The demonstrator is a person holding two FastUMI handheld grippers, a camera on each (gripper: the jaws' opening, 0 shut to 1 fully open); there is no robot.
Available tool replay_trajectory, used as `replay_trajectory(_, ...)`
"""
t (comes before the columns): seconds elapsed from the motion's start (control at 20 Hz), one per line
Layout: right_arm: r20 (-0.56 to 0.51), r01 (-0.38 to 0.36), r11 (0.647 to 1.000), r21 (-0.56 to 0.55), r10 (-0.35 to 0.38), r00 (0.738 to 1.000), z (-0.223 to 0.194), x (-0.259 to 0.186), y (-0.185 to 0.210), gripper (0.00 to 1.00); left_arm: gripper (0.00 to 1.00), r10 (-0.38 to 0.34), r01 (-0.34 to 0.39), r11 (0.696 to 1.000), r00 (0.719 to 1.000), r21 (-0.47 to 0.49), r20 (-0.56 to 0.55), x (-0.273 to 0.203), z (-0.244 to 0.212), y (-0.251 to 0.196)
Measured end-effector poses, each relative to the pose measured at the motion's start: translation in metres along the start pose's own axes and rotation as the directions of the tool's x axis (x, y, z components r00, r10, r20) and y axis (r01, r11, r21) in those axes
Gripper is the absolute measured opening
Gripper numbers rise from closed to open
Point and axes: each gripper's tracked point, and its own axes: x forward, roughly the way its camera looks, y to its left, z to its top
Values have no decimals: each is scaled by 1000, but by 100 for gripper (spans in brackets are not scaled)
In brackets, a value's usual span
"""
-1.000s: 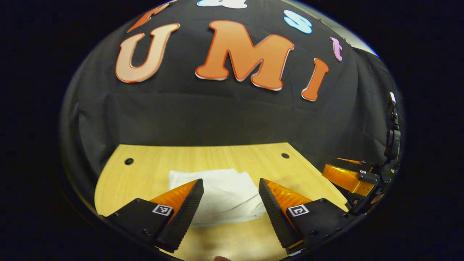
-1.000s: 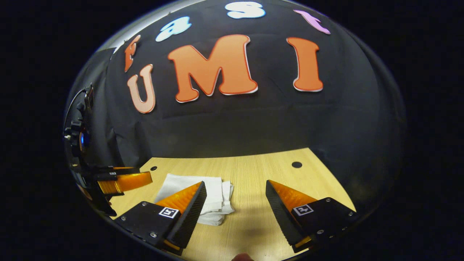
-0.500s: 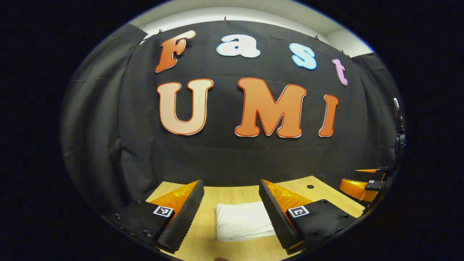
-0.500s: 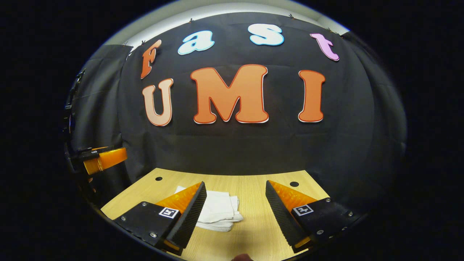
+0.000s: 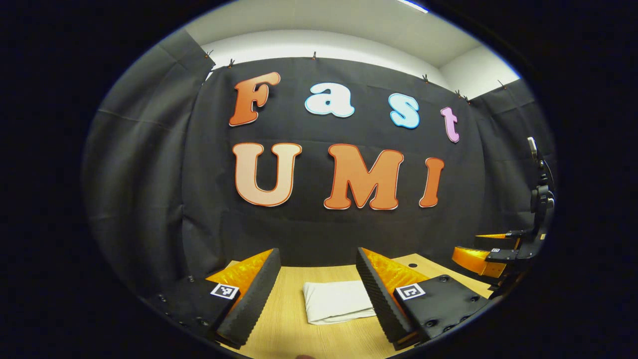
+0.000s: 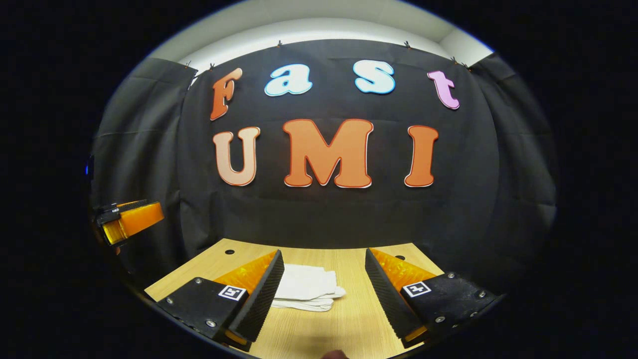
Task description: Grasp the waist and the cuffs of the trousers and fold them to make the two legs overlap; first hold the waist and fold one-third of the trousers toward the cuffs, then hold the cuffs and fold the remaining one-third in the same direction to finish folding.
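The white trousers (image 5: 339, 308) lie folded into a small flat packet on the wooden table (image 5: 289, 329). In the left gripper view the packet sits between the two fingers of the left gripper (image 5: 318, 294), nearer to the right one, whose edge covers the packet's right end. The jaws stand wide apart and hold nothing; they are above the table and do not touch the cloth.

In the right gripper view the same trousers (image 6: 309, 288) lie toward the left side, partly hidden behind the left finger, and the stacked layers of the fold show at the packet's right edge. The right gripper (image 6: 324, 294) is also wide open and empty, raised over the table (image 6: 344, 319).

Each gripper carries small square black-and-white markers on its finger mounts; these are patterns, not readable words.

The right gripper (image 5: 491, 252) also appears at the right edge of the left gripper view, and the left gripper (image 6: 130, 220) at the left edge of the right gripper view, both well apart from the trousers.
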Motion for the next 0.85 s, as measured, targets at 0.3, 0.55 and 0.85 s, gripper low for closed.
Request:
replay_trajectory(0.3,36,-4,1000,-31,5,999,7,-62,29,98,99,-3,3,1000,1000,23,10,-72,-2,6)
replay_trajectory(0.55,55,24,998,-50,-21,998,11,-97,25,100,100,6,-6,1000,999,5,45,-107,3,13)
replay_trajectory(0.85,92,27,999,-30,-24,995,18,-115,21,99,98,38,-40,999,998,26,54,-124,3,15)
